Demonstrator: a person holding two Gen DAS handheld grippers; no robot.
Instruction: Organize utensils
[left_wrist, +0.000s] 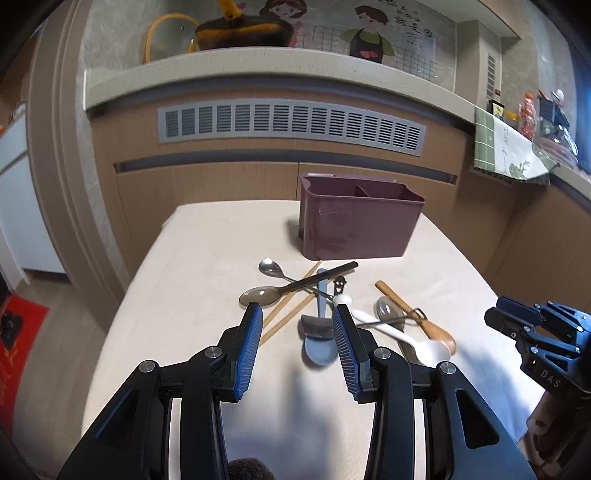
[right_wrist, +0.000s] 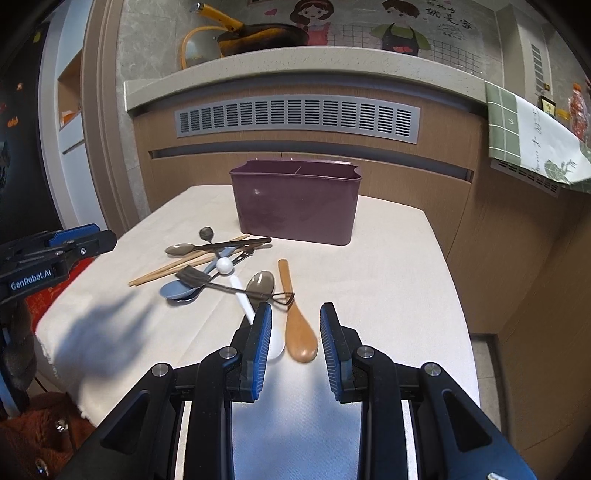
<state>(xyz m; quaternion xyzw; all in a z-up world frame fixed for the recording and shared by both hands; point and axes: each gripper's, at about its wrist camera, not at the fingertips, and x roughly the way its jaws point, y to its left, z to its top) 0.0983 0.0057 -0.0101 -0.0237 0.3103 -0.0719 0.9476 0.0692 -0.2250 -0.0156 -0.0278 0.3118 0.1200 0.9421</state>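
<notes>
1. Honestly, nothing is in my grip yet: my right gripper (right_wrist: 295, 325) hangs with its jaws spread and empty over the wooden spoon (right_wrist: 301, 332), and my left gripper (left_wrist: 297, 325) is spread and empty too, above the tangled pile (left_wrist: 314, 295).
2. The purple caddy (right_wrist: 295, 206) stands at twelve o'clock from the pile, its compartments empty as far as I can see.
3. The wooden spoon's handle runs toward eleven o'clock, just beside the wire-handled tool (right_wrist: 280, 297). If I close carelessly I may snag that wire and drag it along.
4. The white spoon (right_wrist: 273, 343) sits at nine o'clock of my right jaws, partly hidden; a pad could clip it.
5. On my left, the chopsticks (left_wrist: 288, 314), the metal spoons (left_wrist: 258, 295) and the blue spoon (left_wrist: 321, 350) overlap. Lifting one would probably scatter the rest.
6. The cloth (right_wrist: 388, 295) could bunch if I press down.
</notes>
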